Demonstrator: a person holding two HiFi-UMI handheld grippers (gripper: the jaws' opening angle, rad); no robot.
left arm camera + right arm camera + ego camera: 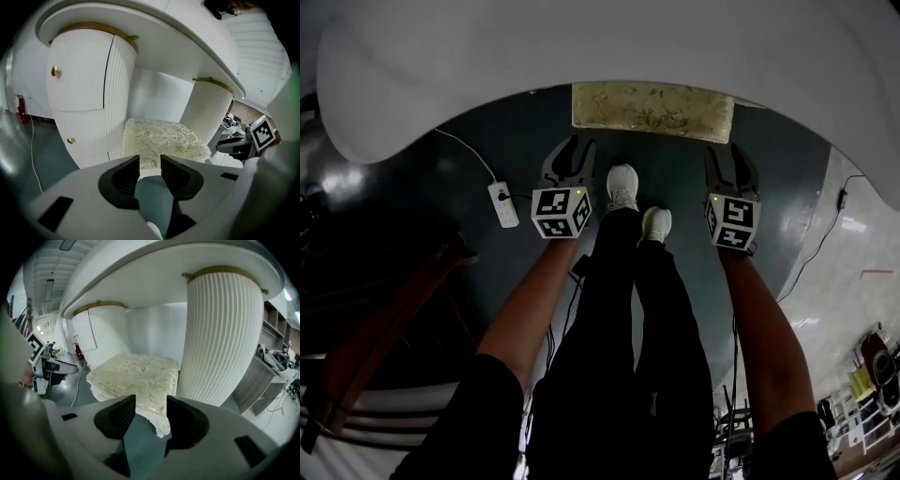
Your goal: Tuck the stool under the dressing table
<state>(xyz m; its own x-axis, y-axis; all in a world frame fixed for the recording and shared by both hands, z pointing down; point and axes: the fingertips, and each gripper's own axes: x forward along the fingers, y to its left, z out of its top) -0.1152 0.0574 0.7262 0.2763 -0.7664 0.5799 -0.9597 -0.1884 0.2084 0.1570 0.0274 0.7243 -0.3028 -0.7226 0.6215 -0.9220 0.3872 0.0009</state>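
The stool (653,112), with a cream floral cushion, stands mostly under the white dressing table (487,66), its near edge showing in the head view. In the gripper views the stool (161,139) (138,376) sits between the table's two ribbed pedestals. My left gripper (572,155) hangs just short of the stool's left front corner, jaws open and empty. My right gripper (731,161) hovers by the right front corner, also open with nothing between its fingers. Neither touches the stool.
A white power strip (503,203) with its cable lies on the dark floor at the left. The person's legs and white shoes (623,186) stand between the grippers. The left pedestal has drawers with gold knobs (55,71). A wooden rail (384,328) sits at lower left.
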